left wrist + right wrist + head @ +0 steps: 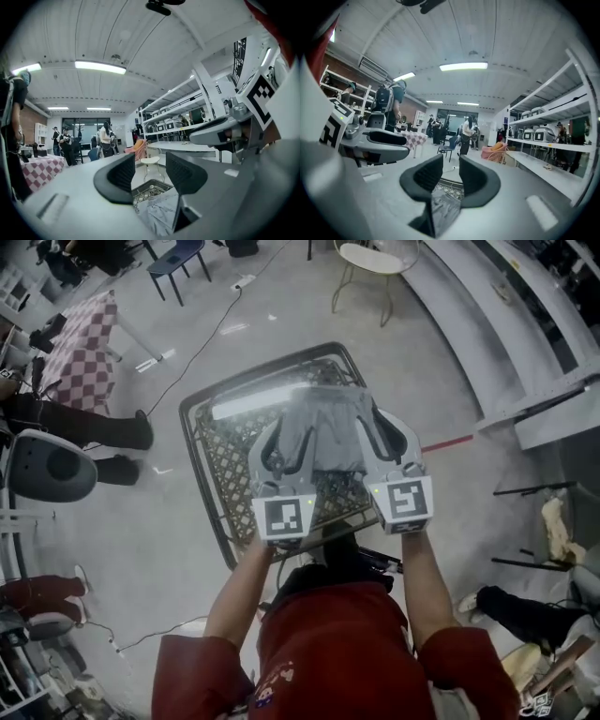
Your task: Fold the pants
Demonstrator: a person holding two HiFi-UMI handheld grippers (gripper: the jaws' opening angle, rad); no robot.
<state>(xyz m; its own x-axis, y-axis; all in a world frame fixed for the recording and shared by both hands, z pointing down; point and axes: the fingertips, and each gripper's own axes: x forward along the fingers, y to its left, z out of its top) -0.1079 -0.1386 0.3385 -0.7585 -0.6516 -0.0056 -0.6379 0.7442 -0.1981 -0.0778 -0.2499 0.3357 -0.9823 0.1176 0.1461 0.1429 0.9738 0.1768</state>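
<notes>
The grey pants (pixel 328 432) hang in the air between my two grippers, lifted above a dark table with a lattice top (pixel 202 427). My left gripper (pixel 281 442) holds the cloth's left side and my right gripper (pixel 380 432) its right side. In the left gripper view the jaws (pixel 149 176) point level, with grey cloth (pixel 161 213) caught low between them. In the right gripper view the jaws (pixel 451 173) stand narrower, also with cloth (pixel 443 208) pinched at their base. The lower part of the pants is hidden behind the grippers.
A checkered table (pixel 84 348) and people (pixel 66 423) are at the left. A blue chair (pixel 178 259) and a white round chair (pixel 375 259) stand at the far side. Shelving (pixel 525 343) runs along the right. A cable (pixel 202 343) lies on the floor.
</notes>
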